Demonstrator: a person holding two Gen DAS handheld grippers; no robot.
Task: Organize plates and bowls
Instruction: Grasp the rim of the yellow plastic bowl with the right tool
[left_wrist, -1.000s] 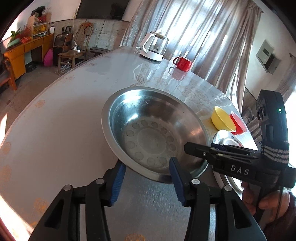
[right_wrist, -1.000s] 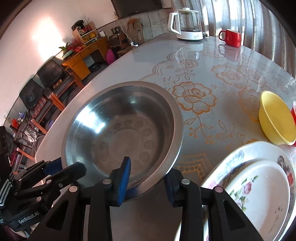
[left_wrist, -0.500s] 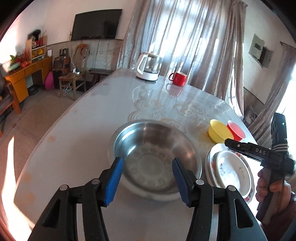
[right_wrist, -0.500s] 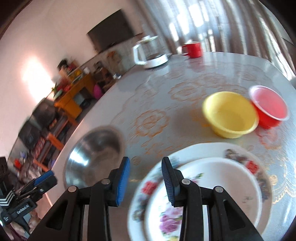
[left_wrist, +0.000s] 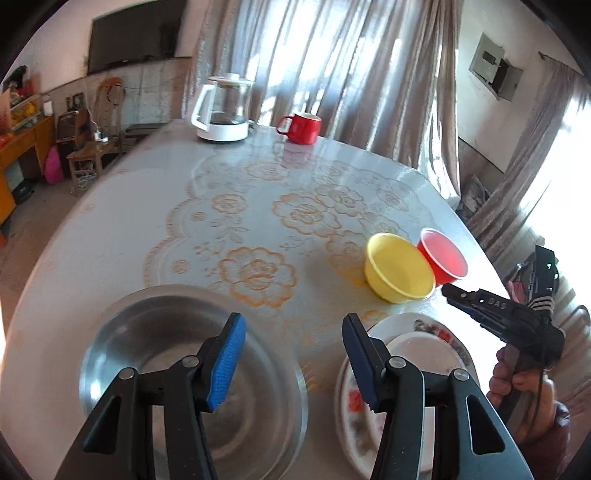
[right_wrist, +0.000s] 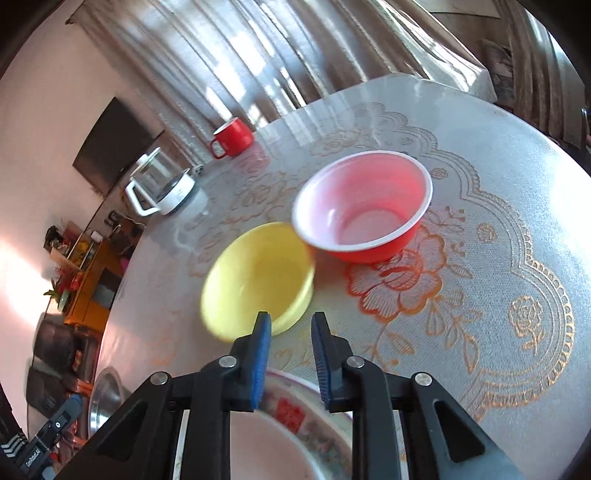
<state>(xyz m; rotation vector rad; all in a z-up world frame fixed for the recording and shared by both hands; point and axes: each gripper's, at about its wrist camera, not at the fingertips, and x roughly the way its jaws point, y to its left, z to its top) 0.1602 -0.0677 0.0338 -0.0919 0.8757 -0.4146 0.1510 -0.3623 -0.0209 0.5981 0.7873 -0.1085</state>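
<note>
Right hand-held gripper (right_wrist: 289, 326): jaws narrow and closing, nothing between. Yellow bowl (right_wrist: 256, 278) just ahead at 11 o'clock, near rim beside the tips; red bowl (right_wrist: 364, 206) touching it at 1 o'clock. Left hand-held gripper (left_wrist: 291, 334): half-wide, closing, empty, farther off.

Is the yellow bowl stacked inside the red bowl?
No, the yellow bowl stands on the table beside the red bowl, their rims close together, and neither is inside the other.
</note>
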